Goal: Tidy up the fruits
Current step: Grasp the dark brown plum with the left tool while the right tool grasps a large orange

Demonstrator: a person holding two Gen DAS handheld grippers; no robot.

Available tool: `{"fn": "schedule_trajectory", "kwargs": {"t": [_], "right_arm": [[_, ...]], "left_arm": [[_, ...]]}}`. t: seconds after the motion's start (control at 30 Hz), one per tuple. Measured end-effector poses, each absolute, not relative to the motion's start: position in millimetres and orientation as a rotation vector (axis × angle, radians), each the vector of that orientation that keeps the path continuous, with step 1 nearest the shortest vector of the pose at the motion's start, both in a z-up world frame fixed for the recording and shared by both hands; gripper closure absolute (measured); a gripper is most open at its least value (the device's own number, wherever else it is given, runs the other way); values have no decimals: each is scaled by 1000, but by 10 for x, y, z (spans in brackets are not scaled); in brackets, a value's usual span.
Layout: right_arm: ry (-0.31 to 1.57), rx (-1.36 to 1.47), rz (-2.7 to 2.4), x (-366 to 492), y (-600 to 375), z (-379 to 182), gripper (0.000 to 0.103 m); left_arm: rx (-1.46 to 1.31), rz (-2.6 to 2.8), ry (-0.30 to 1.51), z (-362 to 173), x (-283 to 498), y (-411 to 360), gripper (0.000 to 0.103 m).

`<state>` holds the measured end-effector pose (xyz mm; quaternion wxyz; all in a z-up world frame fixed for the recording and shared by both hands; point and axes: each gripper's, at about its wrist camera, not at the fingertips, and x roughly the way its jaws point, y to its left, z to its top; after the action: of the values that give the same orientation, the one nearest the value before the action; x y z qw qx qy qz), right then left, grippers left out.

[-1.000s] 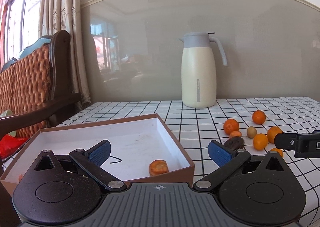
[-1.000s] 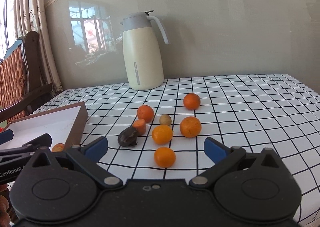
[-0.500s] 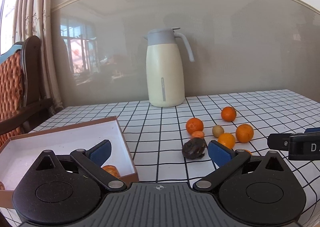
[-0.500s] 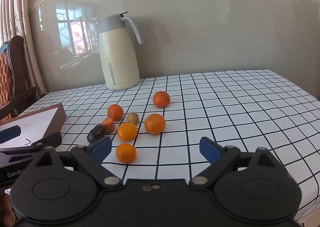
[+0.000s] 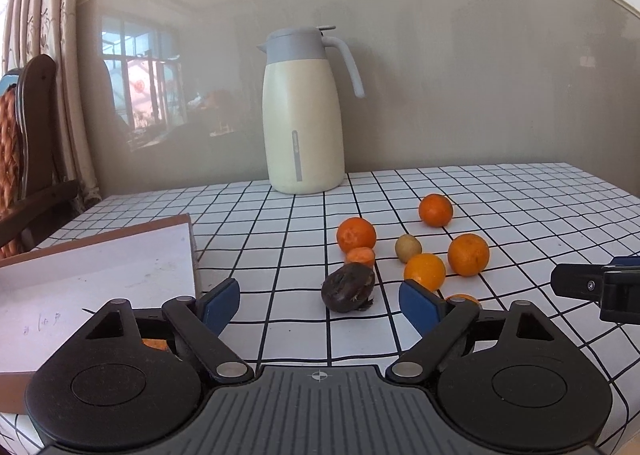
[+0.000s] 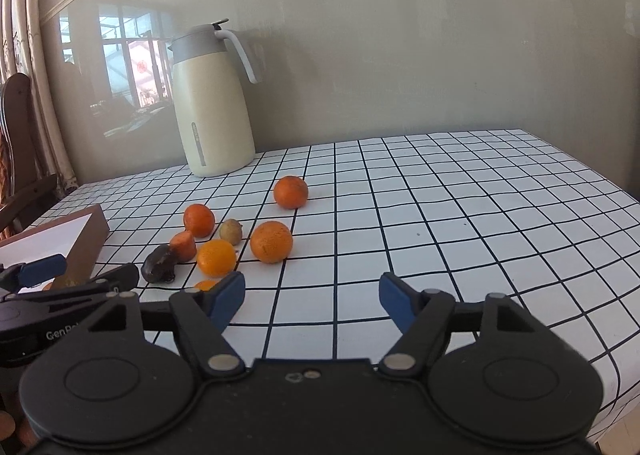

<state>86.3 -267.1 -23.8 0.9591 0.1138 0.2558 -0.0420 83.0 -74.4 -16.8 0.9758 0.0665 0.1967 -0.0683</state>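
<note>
Both of your tools have just been closing part of the way, and nothing is between the jaws of either one; your left tool (image 5: 318,301) has swung away from the shallow brown cardboard box with a white inside (image 5: 120,271) and now faces the fruits, with the dark, wrinkled brown fruit (image 5: 348,287) just in front of its gap, not yet touched by the blue pads; your right tool (image 6: 312,295) also stands open and empty over bare squares of the black-and-white checked worktop (image 6: 460,215), and the fruits lie to the left of its gap; I judge that one drop into the box is finished and you are lining up for the next pick, probably the dark fruit with the left tool; the remaining fruits lie loose in a small group on the worktop: several round orange tangerines (image 5: 468,254), one small cut orange piece (image 5: 360,256) that touches or almost touches the dark fruit, and one small olive-brown round fruit (image 5: 408,247); one more orange fruit (image 5: 462,299) is half hidden behind the right finger of your left tool; as for the box, only a part of it is visible, its white floor looks mostly bare, and a bit of orange (image 5: 154,343) shows near its front edge behind the left tool, so at least one fruit seems to be inside; the tall cream jug with a grey lid (image 5: 304,115) stands closed at the back, well apart from the fruits.
</note>
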Motion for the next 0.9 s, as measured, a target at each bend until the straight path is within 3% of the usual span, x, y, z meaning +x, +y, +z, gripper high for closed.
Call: {"fn": "schedule_trajectory", "kwargs": {"t": [0.2, 0.9], "right_arm": [[543, 233, -48, 1006, -2705, -249, 53], [600, 171, 10, 1625, -2646, -302, 57]], "left_arm": [[127, -138, 412, -201, 931, -816, 18], [96, -115, 481, -326, 1314, -915, 23]]}}
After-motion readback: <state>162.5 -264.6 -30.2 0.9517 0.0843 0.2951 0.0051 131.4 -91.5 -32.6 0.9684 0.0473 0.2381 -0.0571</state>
